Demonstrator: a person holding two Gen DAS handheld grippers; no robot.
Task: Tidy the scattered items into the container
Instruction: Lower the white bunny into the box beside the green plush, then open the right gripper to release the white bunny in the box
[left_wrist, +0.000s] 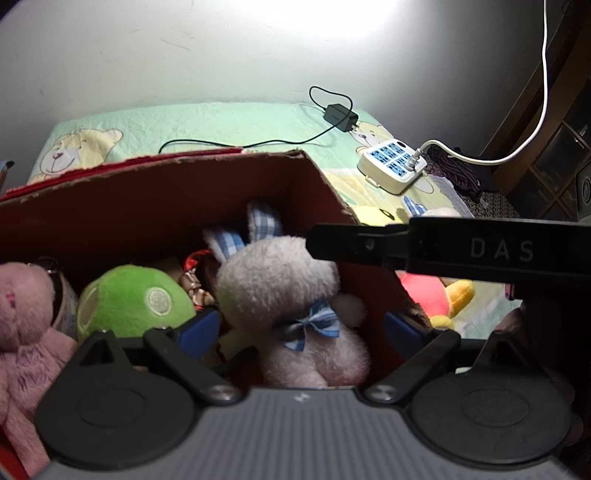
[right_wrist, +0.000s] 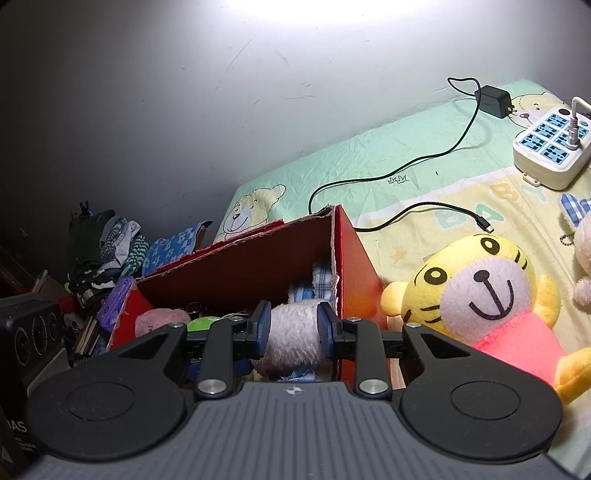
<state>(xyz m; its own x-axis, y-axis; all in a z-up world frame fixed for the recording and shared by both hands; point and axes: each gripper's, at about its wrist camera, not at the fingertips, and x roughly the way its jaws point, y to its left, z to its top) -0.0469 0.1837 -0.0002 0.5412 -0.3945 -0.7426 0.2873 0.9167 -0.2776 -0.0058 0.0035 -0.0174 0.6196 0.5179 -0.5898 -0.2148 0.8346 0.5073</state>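
The right gripper (right_wrist: 293, 325) is clamped on the white fluffy plush rabbit with a blue checked bow (left_wrist: 291, 302), its blue pads pressing into the pile on both sides of the toy's upper body. The rabbit sits inside the red cardboard box (right_wrist: 354, 258), at its right end, against the right wall, with its blue checked ears pointing toward the far wall. The left gripper (left_wrist: 303, 328) hangs over the near edge of the same box with its fingers wide apart; the rabbit lies between them, but neither pad seems to touch it.

The step in hand looks like settling the rabbit in the box. To do it well, I would press the toy down until it rests firmly among the others, then part the right fingers fully before lifting, so the long pile does not catch and drag the rabbit out. The left gripper should stay clear of the bow and ears.

Left of the rabbit in the box lie a round green plush ball (left_wrist: 133, 299) and, at the left end, a pink plush bear (left_wrist: 26, 314). Outside, just right of the box on the pale green bear-print bedsheet (right_wrist: 388, 147), lies a yellow plush tiger in a pink shirt (right_wrist: 480, 291), probably the next item to collect. Part of another pale plush toy (right_wrist: 583, 258) shows at the right edge.
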